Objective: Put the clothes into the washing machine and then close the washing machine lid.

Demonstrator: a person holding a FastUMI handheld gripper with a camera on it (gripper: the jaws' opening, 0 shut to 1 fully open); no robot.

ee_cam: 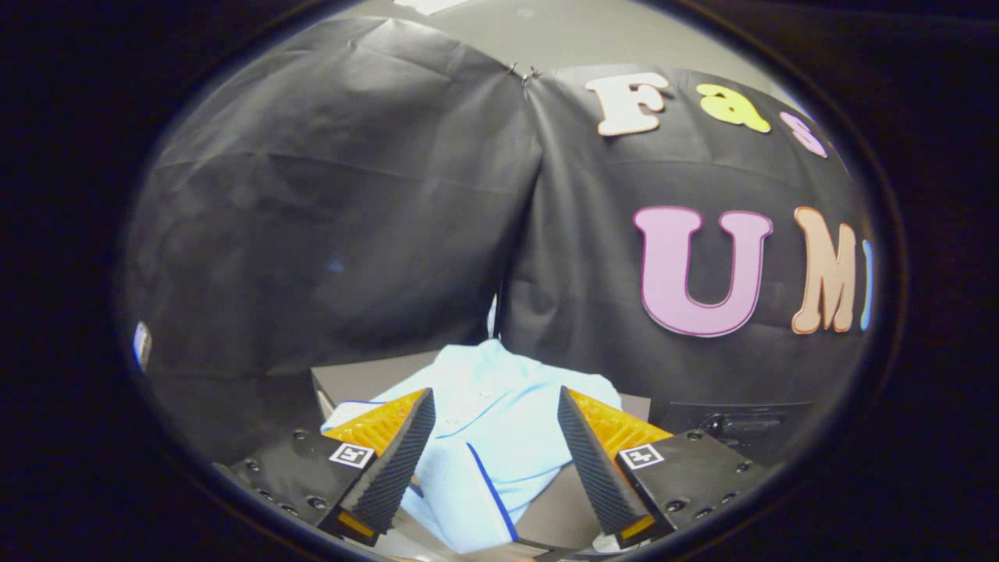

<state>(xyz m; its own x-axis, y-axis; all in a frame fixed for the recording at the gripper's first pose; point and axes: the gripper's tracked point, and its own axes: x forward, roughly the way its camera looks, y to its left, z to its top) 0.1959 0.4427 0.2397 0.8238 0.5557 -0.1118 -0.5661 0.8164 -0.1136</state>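
Note:
A pale blue garment [488, 414] with dark blue trim lies crumpled on a grey surface [359, 375], spreading from between my fingers to just beyond their tips. My gripper [494, 398] is open, its two fingers wide apart over the cloth, one on each side of it. Neither finger [394, 460] presses on the fabric as far as I can see. Part of the garment runs down under the gripper and is hidden there.
The black cloth wall of the booth [335, 203] rises close behind the grey surface. A dark unit with a handle-like part [737, 425] sits low to the right of the garment, beyond the right finger.

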